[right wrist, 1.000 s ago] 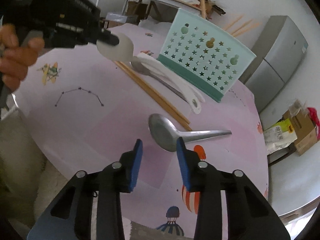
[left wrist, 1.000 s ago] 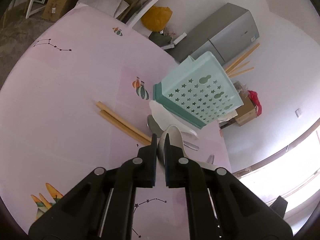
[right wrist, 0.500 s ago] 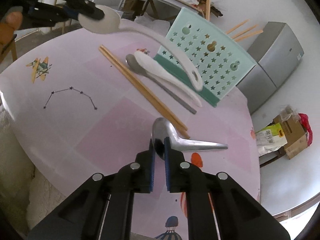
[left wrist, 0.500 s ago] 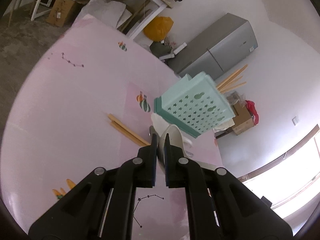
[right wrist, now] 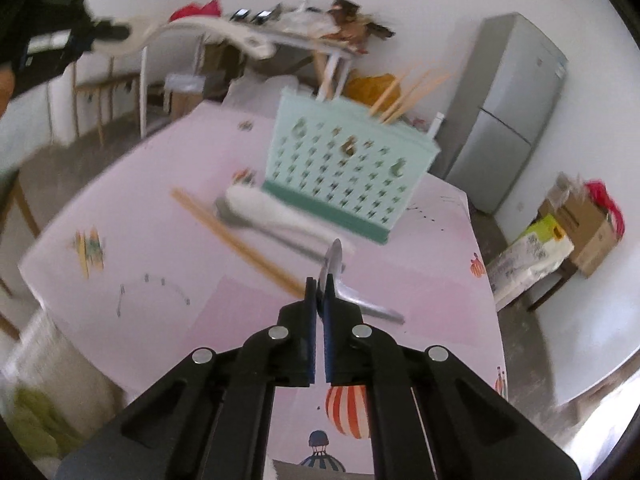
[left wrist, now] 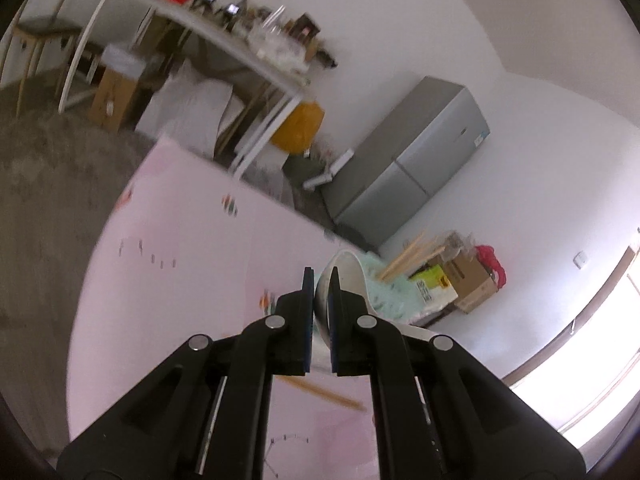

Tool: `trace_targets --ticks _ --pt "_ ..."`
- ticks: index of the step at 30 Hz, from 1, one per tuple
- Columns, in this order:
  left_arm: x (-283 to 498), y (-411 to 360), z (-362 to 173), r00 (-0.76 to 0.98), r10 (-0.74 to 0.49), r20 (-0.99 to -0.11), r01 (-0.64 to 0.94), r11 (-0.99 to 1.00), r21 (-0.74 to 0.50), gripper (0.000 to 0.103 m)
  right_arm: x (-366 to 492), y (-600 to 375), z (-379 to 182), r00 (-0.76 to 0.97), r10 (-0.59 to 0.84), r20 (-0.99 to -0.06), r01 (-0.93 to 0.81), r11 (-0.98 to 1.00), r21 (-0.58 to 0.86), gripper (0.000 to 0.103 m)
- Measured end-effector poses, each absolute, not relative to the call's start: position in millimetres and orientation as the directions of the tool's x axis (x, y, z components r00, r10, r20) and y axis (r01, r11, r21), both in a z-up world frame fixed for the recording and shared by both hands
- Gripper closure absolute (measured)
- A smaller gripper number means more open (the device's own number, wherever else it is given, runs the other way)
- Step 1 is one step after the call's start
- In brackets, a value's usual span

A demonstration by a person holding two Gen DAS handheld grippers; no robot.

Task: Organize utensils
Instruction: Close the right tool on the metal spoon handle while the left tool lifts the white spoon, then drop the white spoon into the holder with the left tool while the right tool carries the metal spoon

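Above the pink table, the left gripper clamps a white spoon and the right gripper a metal spoon. Some chopsticks already stand in the holder; another pair and two spoons remain.

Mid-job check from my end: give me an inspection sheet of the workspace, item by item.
Surface: pink patterned table, blurred in both views.
Job's things: mint utensil holder upright with chopsticks inside; on the table, a chopstick pair, a white spoon and a metal spoon beneath it, only partly visible.
Grippers: left gripper shut on a white ladle-like spoon, held up in the air; right gripper shut on the metal spoon, handle sticking out to the right.
Clutter: nothing seen on the table.
Cables: nothing seen.
Surroundings: grey fridge, cluttered white shelf table, cardboard boxes, yellow bag.
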State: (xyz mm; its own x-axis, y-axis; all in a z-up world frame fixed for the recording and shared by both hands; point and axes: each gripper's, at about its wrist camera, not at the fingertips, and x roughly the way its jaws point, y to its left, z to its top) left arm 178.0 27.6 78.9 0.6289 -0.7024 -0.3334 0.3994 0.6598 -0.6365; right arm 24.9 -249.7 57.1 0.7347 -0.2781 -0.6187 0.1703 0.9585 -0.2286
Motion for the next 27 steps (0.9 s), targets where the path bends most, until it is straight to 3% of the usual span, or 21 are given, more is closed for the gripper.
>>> trace_targets --ticks 13,27 --pt "218.8 -11.8 145.7 0.798 -0.523 -0.298 0.396 0.829 -0.394 0.098 9.5 -311.7 114.9 0.824 -0.228 -0.519 0.288 0.957 0.037 0.100" --pt "247.3 -102.9 140.2 0.805 -0.456 -0.380 0.452 0.886 -0.104 0.098 16.1 -346.6 119.0 0.842 -0.214 -0.495 0.311 0.942 0.122 0.100"
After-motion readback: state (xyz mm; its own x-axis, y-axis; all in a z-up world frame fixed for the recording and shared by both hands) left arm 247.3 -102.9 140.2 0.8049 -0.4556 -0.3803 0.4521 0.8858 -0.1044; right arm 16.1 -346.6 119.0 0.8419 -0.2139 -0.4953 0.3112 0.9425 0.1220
